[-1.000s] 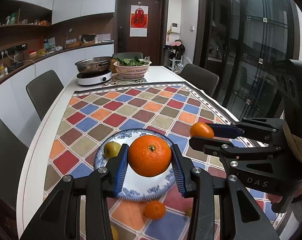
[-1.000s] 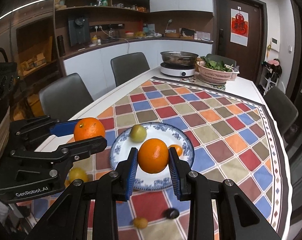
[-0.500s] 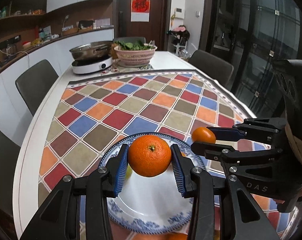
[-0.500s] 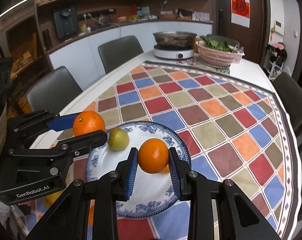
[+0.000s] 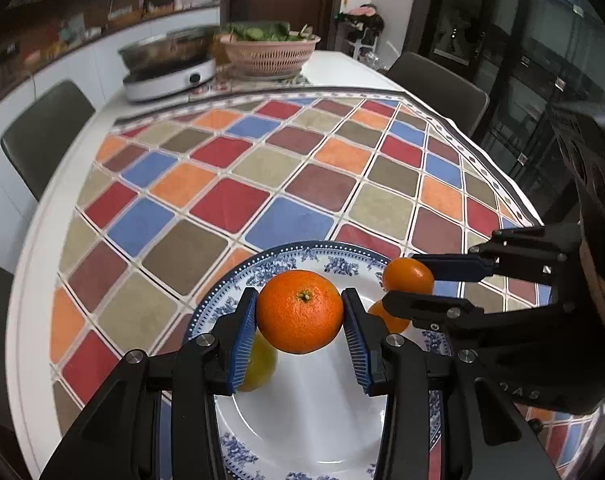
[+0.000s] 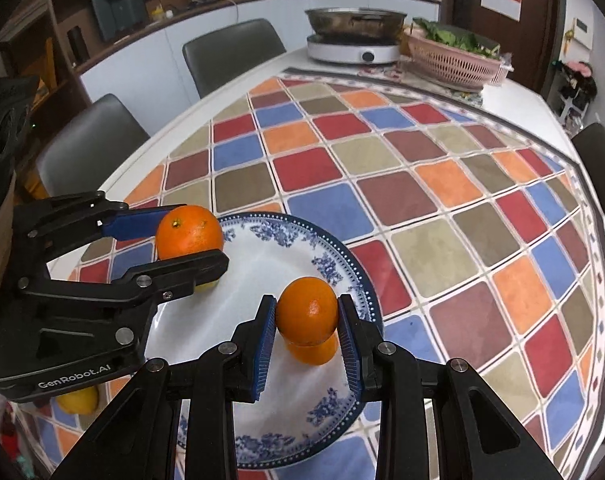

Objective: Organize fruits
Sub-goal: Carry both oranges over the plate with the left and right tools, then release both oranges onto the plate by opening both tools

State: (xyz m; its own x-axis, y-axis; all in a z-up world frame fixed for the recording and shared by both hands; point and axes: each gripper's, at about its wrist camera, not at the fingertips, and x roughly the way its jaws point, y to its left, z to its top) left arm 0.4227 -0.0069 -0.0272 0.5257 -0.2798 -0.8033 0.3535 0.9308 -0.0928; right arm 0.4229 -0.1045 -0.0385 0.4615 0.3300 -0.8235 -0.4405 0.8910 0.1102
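My left gripper (image 5: pixel 299 304) is shut on a large orange (image 5: pixel 298 320), held just above the blue-and-white plate (image 5: pixel 286 254). A yellow-green fruit (image 5: pixel 260 364) lies on the plate, partly hidden behind the left finger. My right gripper (image 6: pixel 306 308) is shut on a smaller orange (image 6: pixel 307 320) over the plate's right side (image 6: pixel 344 258). Directly under it, another small orange (image 6: pixel 314 354) rests on the plate. In the right wrist view the left gripper (image 6: pixel 198 236) and its large orange (image 6: pixel 188 232) show at the left.
A yellow fruit (image 6: pixel 78 400) lies on the checked tablecloth (image 5: pixel 302 184) near the table's front left. At the far end stand a pan on a cooker (image 5: pixel 170 68) and a pink basket of greens (image 5: pixel 270 54). Dark chairs (image 5: pixel 42 136) line both sides.
Both grippers have moved forward and down over the plate, each still holding its orange. The plate now fills the lower part of both views.
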